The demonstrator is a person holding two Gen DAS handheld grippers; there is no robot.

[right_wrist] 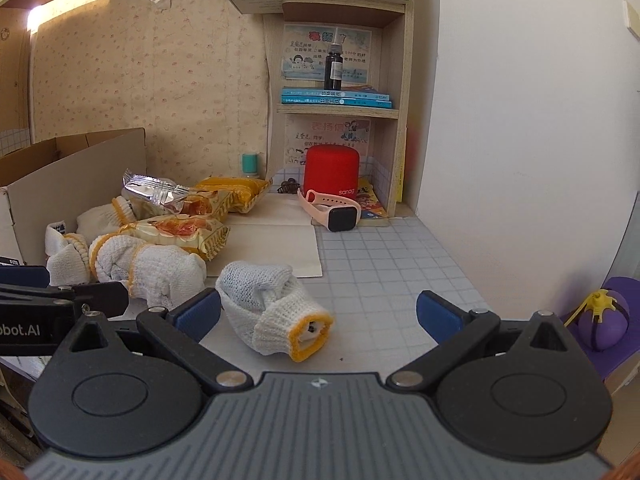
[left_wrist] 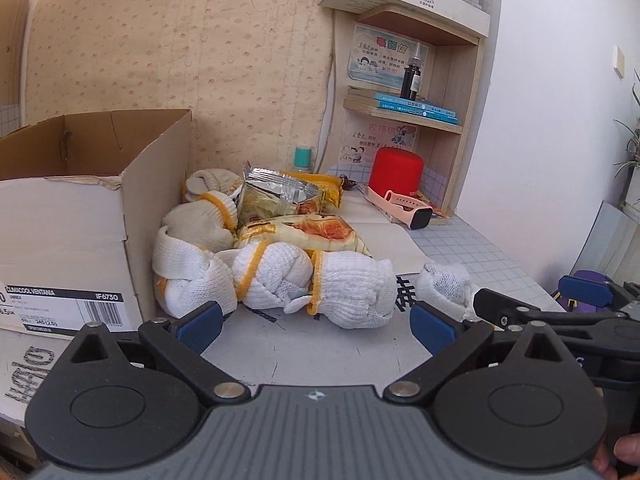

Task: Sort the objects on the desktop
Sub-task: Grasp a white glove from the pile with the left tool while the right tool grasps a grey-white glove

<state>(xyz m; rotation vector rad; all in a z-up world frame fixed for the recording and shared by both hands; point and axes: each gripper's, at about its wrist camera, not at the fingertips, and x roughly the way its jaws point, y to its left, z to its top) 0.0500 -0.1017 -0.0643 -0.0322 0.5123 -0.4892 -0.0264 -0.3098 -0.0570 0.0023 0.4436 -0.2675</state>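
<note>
Several rolled white gloves with yellow cuffs [left_wrist: 312, 280] lie piled beside an open cardboard box [left_wrist: 92, 200], mixed with yellow snack packets [left_wrist: 308, 232] and a silver packet [left_wrist: 276, 188]. My left gripper [left_wrist: 316, 326] is open just in front of the pile, nothing between its blue pads. One rolled glove [right_wrist: 272, 304] lies apart on the tiled desk, close to the left finger of my open right gripper [right_wrist: 318, 314]. The right gripper's black finger [left_wrist: 520, 312] shows at the right of the left wrist view. A pink smartwatch [right_wrist: 332, 210] rests before a red speaker [right_wrist: 332, 172].
A wooden shelf unit [right_wrist: 396, 112] at the back right holds blue books [right_wrist: 336, 96] and a dark bottle [right_wrist: 334, 68]. A small teal cylinder [right_wrist: 250, 164] stands by the wallpapered wall. The white wall closes the right side; a purple ball [right_wrist: 604, 320] lies beyond the desk edge.
</note>
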